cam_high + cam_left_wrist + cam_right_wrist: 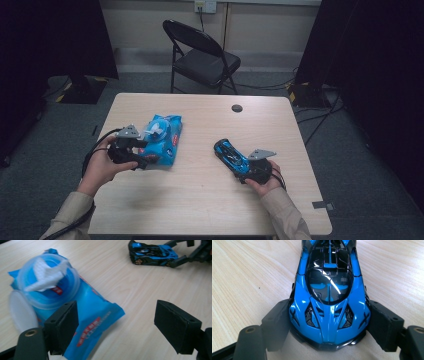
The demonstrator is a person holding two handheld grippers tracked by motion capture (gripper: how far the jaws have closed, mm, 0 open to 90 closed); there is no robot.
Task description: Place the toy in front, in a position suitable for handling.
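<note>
Two grippers: right gripper [329, 322] clamps glossy blue toy car [329, 290]; left gripper [116, 322], jaws apart beside blue wet-wipe pack [87, 315], likely pulls white wipe [46, 277] next.

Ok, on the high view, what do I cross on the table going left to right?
Left hand-held gripper → blue wet-wipes pack with its lid open → blue toy car → right hand-held gripper, jaws on either side of the car's rear.

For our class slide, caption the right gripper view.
Right gripper clamps a blue toy car on the wooden table.
</note>
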